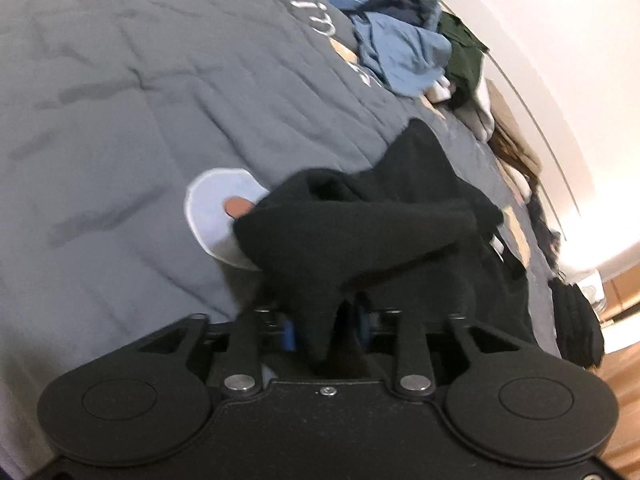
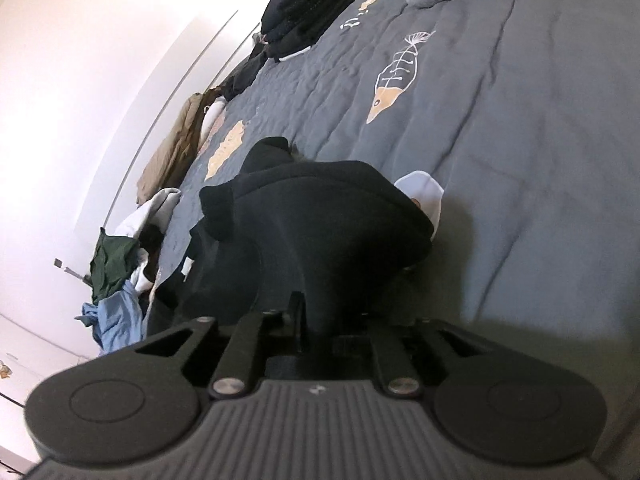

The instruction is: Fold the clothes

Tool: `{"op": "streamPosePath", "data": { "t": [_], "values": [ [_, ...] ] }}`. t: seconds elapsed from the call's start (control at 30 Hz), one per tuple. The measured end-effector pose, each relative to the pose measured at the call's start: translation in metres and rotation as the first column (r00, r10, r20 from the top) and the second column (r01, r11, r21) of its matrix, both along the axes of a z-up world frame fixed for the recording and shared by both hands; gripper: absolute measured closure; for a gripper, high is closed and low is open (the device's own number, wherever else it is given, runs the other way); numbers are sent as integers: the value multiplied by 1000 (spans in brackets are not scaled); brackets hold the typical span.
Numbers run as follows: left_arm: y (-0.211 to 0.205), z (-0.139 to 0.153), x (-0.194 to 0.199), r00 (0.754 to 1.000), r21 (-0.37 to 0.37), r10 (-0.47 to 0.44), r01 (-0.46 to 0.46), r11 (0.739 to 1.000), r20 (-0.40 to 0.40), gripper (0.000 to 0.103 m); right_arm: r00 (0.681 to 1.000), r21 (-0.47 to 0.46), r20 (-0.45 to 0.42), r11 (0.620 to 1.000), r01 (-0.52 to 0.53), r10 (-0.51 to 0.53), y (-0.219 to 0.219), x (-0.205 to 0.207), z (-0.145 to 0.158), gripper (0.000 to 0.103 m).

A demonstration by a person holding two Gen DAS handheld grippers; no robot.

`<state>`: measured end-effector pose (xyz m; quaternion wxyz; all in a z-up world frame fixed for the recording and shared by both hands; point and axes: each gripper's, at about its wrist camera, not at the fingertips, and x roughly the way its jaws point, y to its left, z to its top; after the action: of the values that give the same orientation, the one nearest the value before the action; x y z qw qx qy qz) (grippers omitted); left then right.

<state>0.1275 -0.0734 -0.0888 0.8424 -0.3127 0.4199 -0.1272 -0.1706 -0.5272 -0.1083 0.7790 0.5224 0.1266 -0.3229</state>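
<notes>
Black garment, thick and fleecy by the look of it, hangs bunched over the grey quilt of the bed, pinched from two sides. The left gripper is closed down on a fold of it, with the cloth drawn into a tight point between the fingers; the right gripper has the same sort of narrow clamp on another fold, and the fabric fans out from there toward the middle of the bed. Most of the garment sags onto the quilt, partly covering a pale blue round patch stitched into it.

What worries me is how little cloth each claw seems to hold. The pinch is on a gathered tip, not a flat hem, so a firm pull could let the fabric slide out of one side, and the whole thing would drop in a heap. I also can't tell which part of the garment either claw has; if they hold mismatched points, spreading it will twist it instead of laying it flat.

The far edge of the bed is crowded: a blue and green heap of clothes along the wall side, and a dark stack toward the far corner that looks already folded. Swinging the garment wide could drag a sleeve across either and muddle them. The quilt itself is wrinkled and soft, so it may ride up under a dragged fold
</notes>
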Motion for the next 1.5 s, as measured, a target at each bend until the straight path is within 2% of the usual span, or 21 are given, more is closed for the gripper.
{"op": "streamPosePath", "data": {
  "t": [0.1,0.23,0.67,0.83,0.9,0.93,0.97,1.0,1.07,1.23,1.5],
  "values": [
    [-5,-3,0,1000,8,-17,17,1000,-6,58,999,21,-31,1000,-23,24,1,6,-4,62],
    [-8,-10,0,1000,7,-10,11,1000,-23,57,997,17,-67,999,-30,31,8,8,-6,58],
    [-18,-21,21,1000,-31,2,-1,1000,16,55,1000,-4,-14,1000,-21,21,-11,28,-19,47],
    [-18,-20,21,1000,-32,-5,5,999,23,55,1000,5,6,1000,-16,16,-13,30,-18,47],
    [-19,-19,21,1000,-16,-4,4,1000,30,64,1000,4,0,1000,-27,27,-13,31,-16,53],
    [-18,-19,19,1000,-19,-3,4,1000,30,73,999,0,-3,999,-33,33,-12,32,-14,59],
    [-16,-18,18,1000,-23,-2,3,1000,30,82,999,-4,1,999,-37,37,-12,32,-13,85],
    [-14,-17,16,1000,-26,-1,2,1000,29,84,999,-5,8,999,-38,38,-12,32,-13,94],
    [-11,-16,13,1000,-32,0,1,999,29,90,999,8,21,999,-32,32,-12,30,-13,96],
    [-3,-12,6,1000,-48,4,-3,999,28,96,998,52,61,999,-9,6,-9,21,-11,97],
    [12,-1,-22,999,-52,-12,14,999,41,96,997,73,82,997,-22,16,4,-9,1,97]
  ]
}}
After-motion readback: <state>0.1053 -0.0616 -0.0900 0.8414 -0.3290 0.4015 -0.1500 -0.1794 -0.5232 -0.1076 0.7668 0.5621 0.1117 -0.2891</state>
